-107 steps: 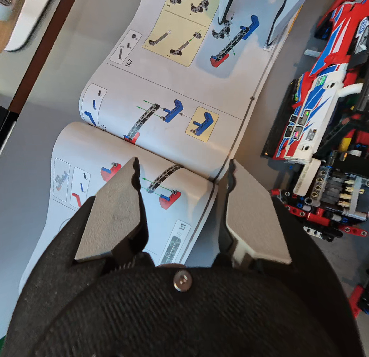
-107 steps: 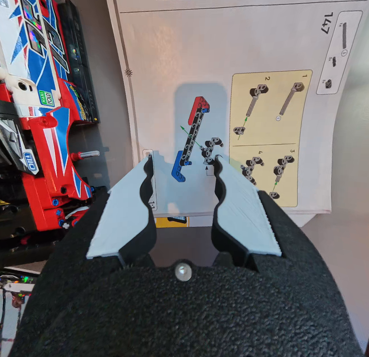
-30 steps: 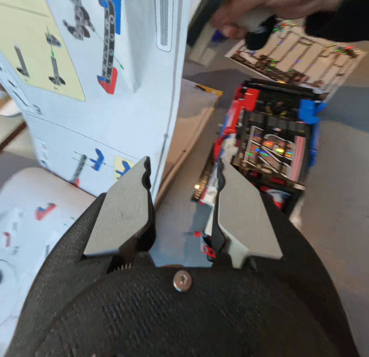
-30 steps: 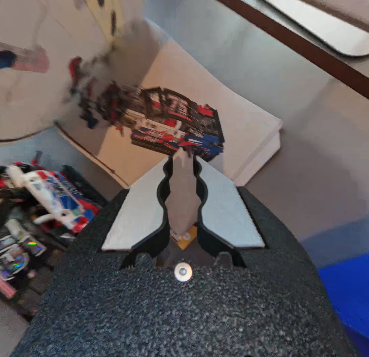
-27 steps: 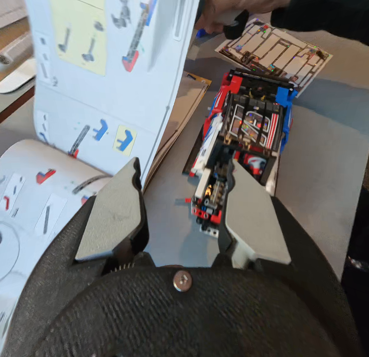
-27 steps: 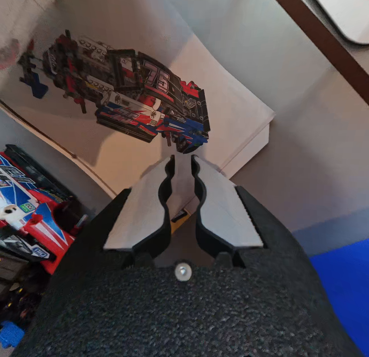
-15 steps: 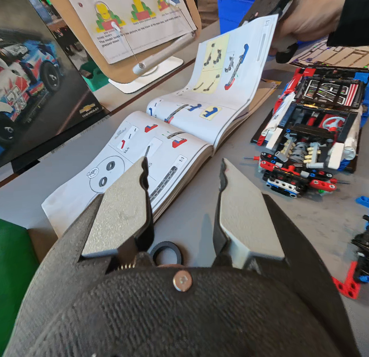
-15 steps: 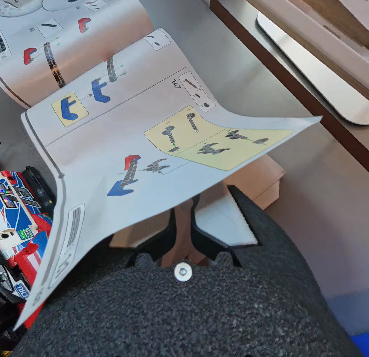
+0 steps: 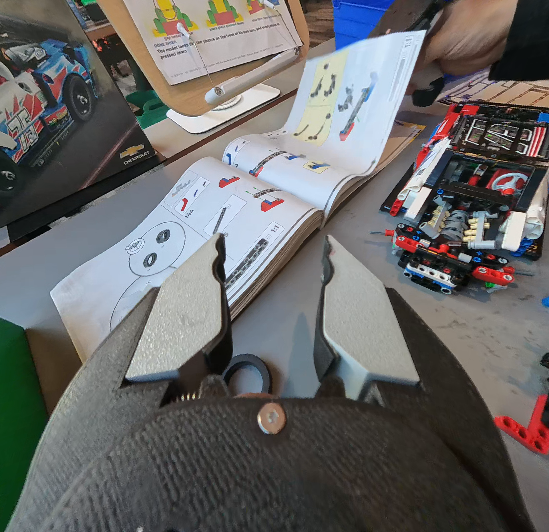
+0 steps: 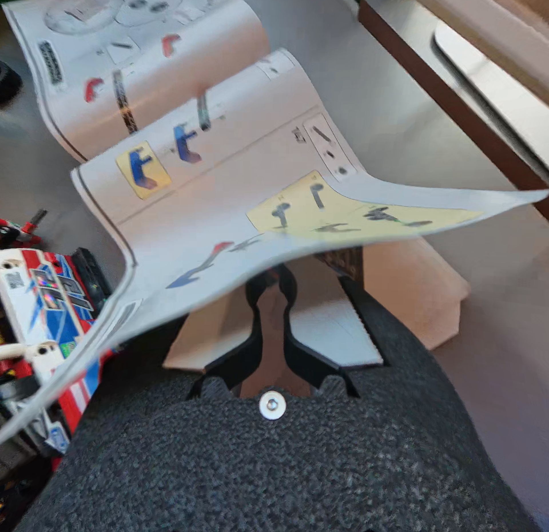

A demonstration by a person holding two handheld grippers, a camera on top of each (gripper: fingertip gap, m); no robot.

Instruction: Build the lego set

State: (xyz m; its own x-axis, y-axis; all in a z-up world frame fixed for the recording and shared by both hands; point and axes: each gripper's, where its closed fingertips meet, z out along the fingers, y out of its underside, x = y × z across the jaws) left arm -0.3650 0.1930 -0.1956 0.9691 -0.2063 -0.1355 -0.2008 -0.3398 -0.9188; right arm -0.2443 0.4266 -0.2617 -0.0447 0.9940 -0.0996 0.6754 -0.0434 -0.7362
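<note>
Right gripper [image 10: 270, 283] lifts one page [image 10: 208, 220] of the instruction booklet [image 9: 237, 220]; jaws nearly together, tips hidden under the sheet, so I cannot tell if they clamp it. Risk: thin page slips free or tears at the spine. Left gripper [image 9: 273, 250] empty, jaws apart above the table [image 9: 297, 295]. Only left view shows the black tyre [image 9: 246, 375] and the half-built lego car [image 9: 475, 214] right of the booklet.
</note>
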